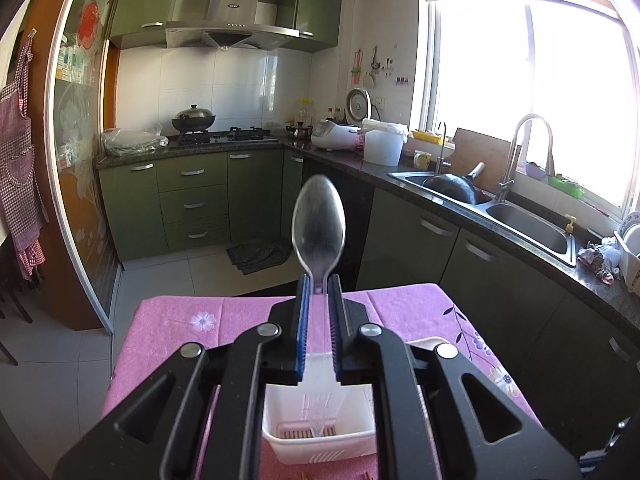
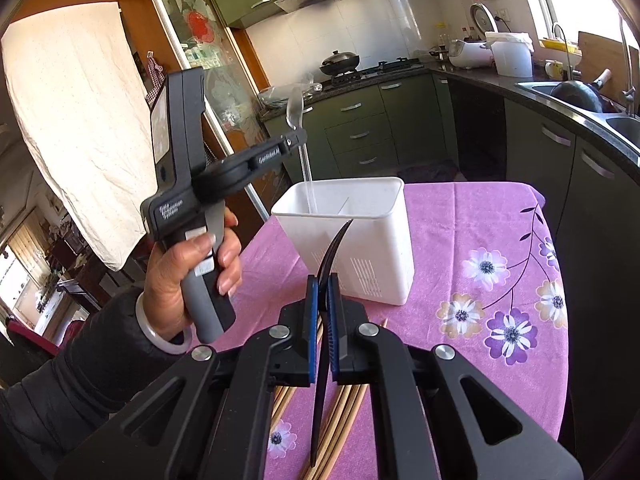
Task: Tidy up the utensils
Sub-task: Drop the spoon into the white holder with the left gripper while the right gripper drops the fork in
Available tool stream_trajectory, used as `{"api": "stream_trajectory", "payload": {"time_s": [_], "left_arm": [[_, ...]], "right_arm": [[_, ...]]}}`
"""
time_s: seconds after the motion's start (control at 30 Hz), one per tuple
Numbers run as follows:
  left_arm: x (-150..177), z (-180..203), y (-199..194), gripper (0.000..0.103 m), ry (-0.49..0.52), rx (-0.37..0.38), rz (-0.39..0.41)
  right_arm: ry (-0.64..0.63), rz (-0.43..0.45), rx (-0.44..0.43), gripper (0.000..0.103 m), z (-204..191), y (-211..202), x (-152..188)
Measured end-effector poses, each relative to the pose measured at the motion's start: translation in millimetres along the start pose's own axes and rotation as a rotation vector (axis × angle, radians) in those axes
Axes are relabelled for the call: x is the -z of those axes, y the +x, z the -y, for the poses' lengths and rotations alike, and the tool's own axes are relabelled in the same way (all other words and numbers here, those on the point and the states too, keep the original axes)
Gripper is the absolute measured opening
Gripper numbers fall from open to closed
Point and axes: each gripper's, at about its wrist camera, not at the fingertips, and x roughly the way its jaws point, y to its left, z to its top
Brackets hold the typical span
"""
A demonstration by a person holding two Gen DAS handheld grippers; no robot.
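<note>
Both grippers are built alike: matte black linkage arms with triangular cut-outs, round silver pivot screws at each joint, and slim fingers faced with ribbed blue pads. The left gripper [image 2: 298, 136] shows its whole body from the side, a black housing with a pale rectangular panel on its flat face, small white lettering (too small to read fully) and a grey-and-black pistol handle. The left hand [image 2: 192, 276] wears a pale translucent bangle [image 2: 160, 334] at the wrist, above a black padded sleeve [image 2: 76, 376]. The right gripper [image 2: 322, 280] carries the same blue pads [image 2: 311, 320].
</note>
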Motion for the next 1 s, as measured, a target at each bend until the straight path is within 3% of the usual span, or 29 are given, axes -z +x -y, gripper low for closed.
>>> {"api": "stream_trajectory", "payload": {"time_s": [0.03, 0.1, 0.13, 0.4, 0.57, 0.7, 0.9, 1.0], "left_arm": [[2.6, -1.1, -1.5, 0.02, 0.004, 0.002, -0.009], [7.8, -2.6, -8.3, 0.038, 0.02, -0.004, -0.014], [8.8, -4.0, -13.1, 0.04, 0.026, -0.009, -0.008], [9.8, -28.2, -60.6, 0.04, -0.047, 0.003, -0.022], [24.4, -36.4, -92.4, 0.043, -0.042, 0.021, -0.048], [33.5, -41.8, -108.2, 0.043, -0.031, 0.021, -0.07], [39.7, -46.7, -113.2, 0.046, -0.045, 0.025, -0.105], [44.7, -44.8, -111.3, 0.046, -0.038, 0.019, -0.132]], "right_arm": [[-0.003, 0.011, 0.002, 0.005, -1.1, 0.9, -6.1], [-0.006, 0.042, 0.013, 0.005, -2.5, 2.8, -19.9], [-0.007, 0.065, 0.023, 0.005, -3.3, 3.4, -28.7], [-0.009, 0.301, 0.142, 0.006, -11.4, 15.6, -103.8], [-0.067, 0.376, 0.259, 0.006, -20.2, 54.0, -133.1], [-0.117, 0.402, 0.332, 0.006, -22.0, 81.0, -131.6], [-0.087, 0.389, 0.314, 0.007, -8.6, 95.2, -103.5], [-0.104, 0.382, 0.308, 0.019, -7.1, 93.6, -87.3]]}}
